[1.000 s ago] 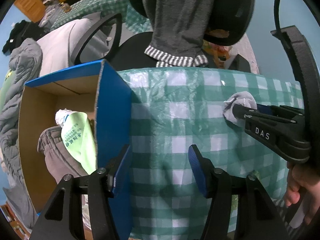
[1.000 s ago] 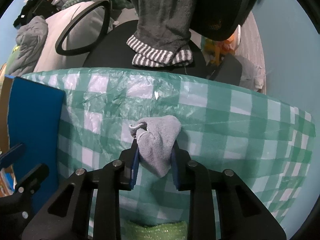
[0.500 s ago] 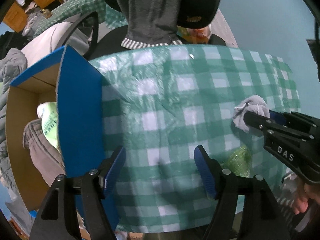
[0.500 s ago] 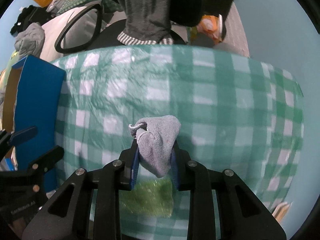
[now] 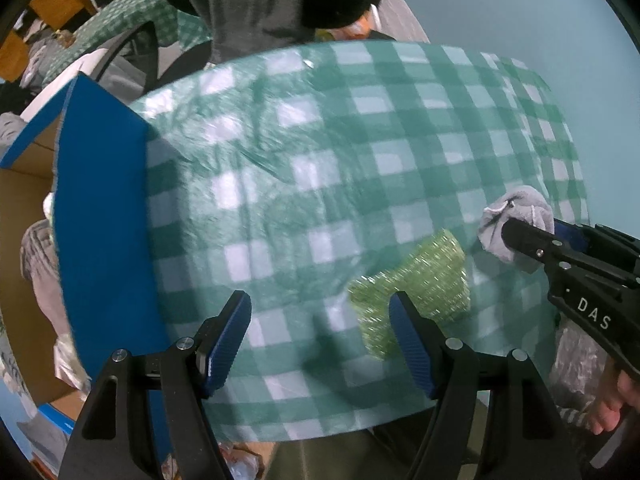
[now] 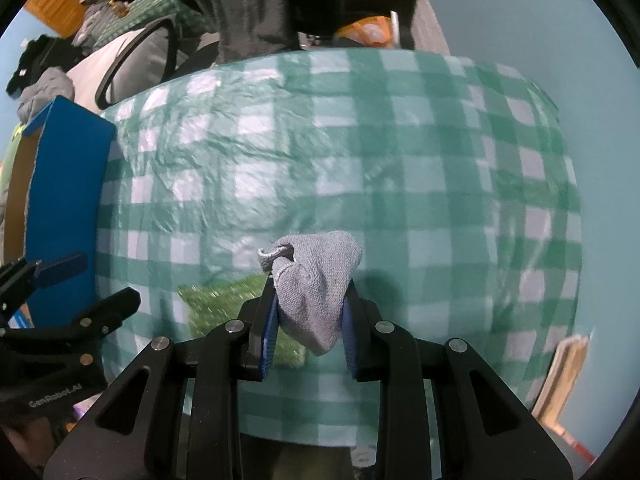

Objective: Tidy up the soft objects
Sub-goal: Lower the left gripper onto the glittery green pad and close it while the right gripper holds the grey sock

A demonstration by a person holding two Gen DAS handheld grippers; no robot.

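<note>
My right gripper (image 6: 310,320) is shut on a bunched grey cloth (image 6: 316,276) and holds it above the checked table; the same grey cloth (image 5: 516,220) shows in the left wrist view at the tip of the right gripper (image 5: 532,236). A sparkly green scouring pad (image 5: 416,288) lies flat on the green checked tablecloth (image 5: 320,160), partly behind my left gripper's right finger. My left gripper (image 5: 320,324) hangs open above the cloth with nothing between its fingers. The green pad (image 6: 228,312) also lies just left of the right gripper's jaws.
A blue cardboard box (image 5: 100,220) stands at the table's left edge with grey clothing (image 5: 40,264) inside. A person in a dark grey top (image 5: 256,4) sits at the far side, with a chair (image 6: 132,60) beside. A hand (image 5: 612,404) grips the right tool.
Both grippers have travelled to the right across the table, away from the blue box. The green pad has come into view. My left jaws stand wider than at first.
</note>
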